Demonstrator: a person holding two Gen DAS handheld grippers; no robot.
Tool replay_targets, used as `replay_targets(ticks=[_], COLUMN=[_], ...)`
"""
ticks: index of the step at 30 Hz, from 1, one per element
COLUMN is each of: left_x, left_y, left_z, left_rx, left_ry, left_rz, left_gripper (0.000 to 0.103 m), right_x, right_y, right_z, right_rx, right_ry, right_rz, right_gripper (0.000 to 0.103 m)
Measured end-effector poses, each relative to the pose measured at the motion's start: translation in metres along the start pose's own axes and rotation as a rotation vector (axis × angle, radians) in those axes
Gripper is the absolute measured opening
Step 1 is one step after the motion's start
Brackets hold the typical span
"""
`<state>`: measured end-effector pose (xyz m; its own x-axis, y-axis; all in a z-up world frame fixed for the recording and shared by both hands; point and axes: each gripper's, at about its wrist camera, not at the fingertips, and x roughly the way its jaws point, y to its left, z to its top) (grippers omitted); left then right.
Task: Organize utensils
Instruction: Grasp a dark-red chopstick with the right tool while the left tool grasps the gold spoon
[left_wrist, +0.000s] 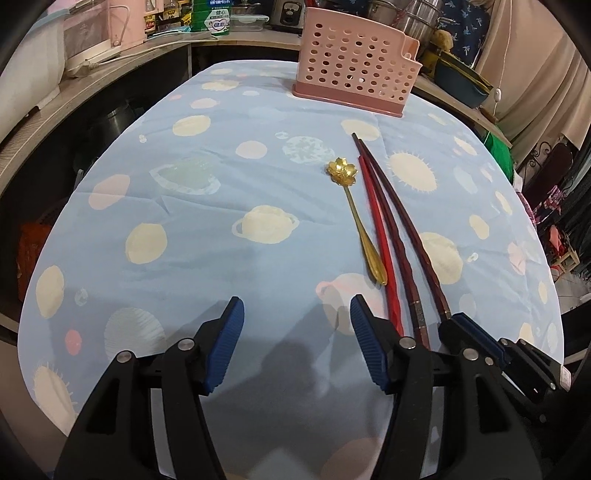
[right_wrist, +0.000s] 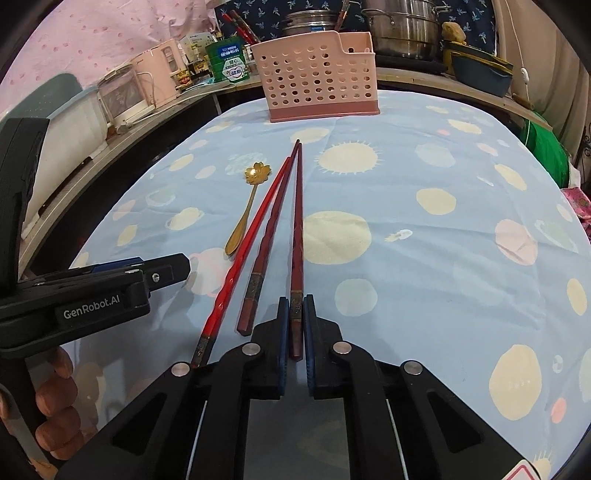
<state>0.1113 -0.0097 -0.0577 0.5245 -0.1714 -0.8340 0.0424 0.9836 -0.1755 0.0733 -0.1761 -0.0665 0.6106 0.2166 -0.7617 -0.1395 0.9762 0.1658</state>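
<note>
A pink perforated utensil holder stands at the far end of the table. A gold flower-shaped spoon, a bright red chopstick and two dark red chopsticks lie side by side on the cloth. My right gripper is shut on the rightmost dark red chopstick at its thick end. The other dark red chopstick lies free. My left gripper is open and empty, just left of the utensils.
The table wears a light blue cloth with planets and suns. Shelves behind hold steel pots, a green box, a pink appliance and a dark basin. My left gripper's body shows in the right wrist view.
</note>
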Motion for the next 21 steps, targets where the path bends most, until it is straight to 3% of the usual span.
replay_targets(ticks=[8, 14, 21], left_x=[0.013, 0.023, 0.028], left_y=[-0.015, -0.025, -0.036], left_z=[0.014, 0.024, 0.022], left_rx=[-0.014, 0.005, 0.074], left_ry=[0.01, -0.011, -0.043], left_rz=[-0.044, -0.019, 0.059], left_gripper=[0.06, 0.06, 0.051], right_x=[0.0, 0.001, 0.0], right_y=[-0.006, -0.008, -0.009], right_z=[0.001, 0.001, 0.001], right_rx=[0.028, 0.035, 0.041], right_ry=[0.0, 0.0, 0.0], right_rz=[0.003, 0.012, 0.019], right_gripper=[0.007, 0.007, 0.007])
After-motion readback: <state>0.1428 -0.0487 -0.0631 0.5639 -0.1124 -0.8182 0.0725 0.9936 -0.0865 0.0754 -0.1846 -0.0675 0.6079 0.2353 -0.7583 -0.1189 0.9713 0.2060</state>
